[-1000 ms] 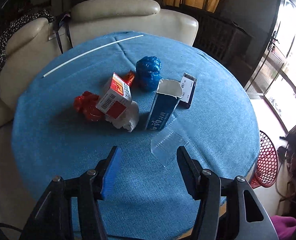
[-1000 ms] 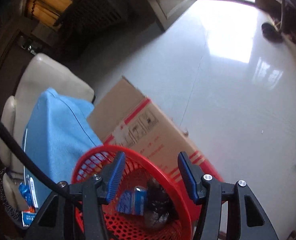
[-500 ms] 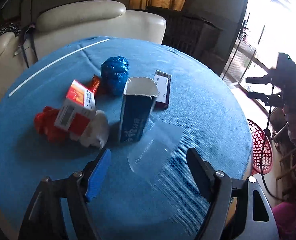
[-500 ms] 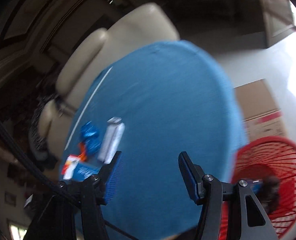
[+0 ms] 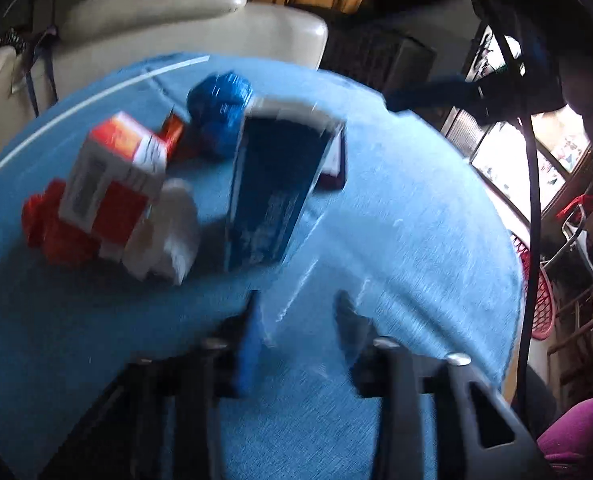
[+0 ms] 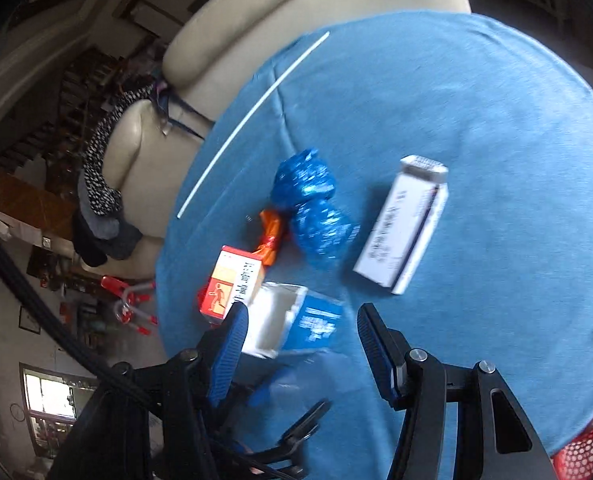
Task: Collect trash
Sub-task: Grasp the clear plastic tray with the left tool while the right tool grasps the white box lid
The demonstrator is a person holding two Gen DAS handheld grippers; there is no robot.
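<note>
Left hand-held gripper point(image 5: 296, 320) closing around clear wrapper point(image 5: 296, 280)

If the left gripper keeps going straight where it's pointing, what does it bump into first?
Probably the clear plastic wrapper lying flat on the blue tablecloth, right between the left gripper fingers. The open blue carton stands just beyond it. The picture is blurry, so depth is uncertain.

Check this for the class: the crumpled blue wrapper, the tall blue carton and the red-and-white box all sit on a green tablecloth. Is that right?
One thing is wrong: the tablecloth is blue, not green. The right wrist view shows this plainly. On it sit the crumpled blue wrapper, the tall blue carton and the red-and-white box, as stated.
</note>
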